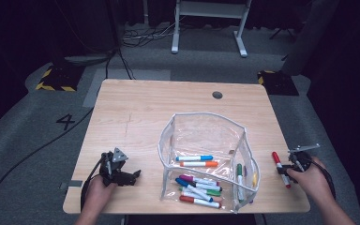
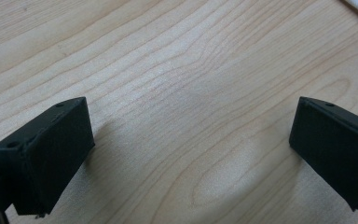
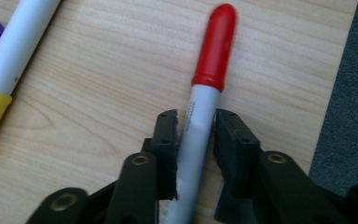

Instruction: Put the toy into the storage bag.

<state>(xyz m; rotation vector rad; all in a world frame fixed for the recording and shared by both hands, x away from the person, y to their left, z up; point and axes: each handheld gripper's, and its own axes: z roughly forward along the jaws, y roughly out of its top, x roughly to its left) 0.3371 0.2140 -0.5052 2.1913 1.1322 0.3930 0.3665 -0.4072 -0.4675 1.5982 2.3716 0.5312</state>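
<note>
Red-capped marker point(image 3: 200, 116) pinched between the pads of the right hand-held gripper point(image 3: 195, 140), lying on the bench point(image 1: 140, 112) near its right edge, outside the clear pouch point(image 1: 206, 159). Left hand-held gripper point(image 2: 186, 144) parked wide open over bare wood, gripping nothing. Counted roughly nine markers already inside the pouch, so judged most of the packing done; red one, apparently the last loose one, yet to be lifted and dropped in.

Right hand-held gripper point(image 3: 195, 140) clamped, left hand-held gripper point(image 2: 191, 140) agape
</note>
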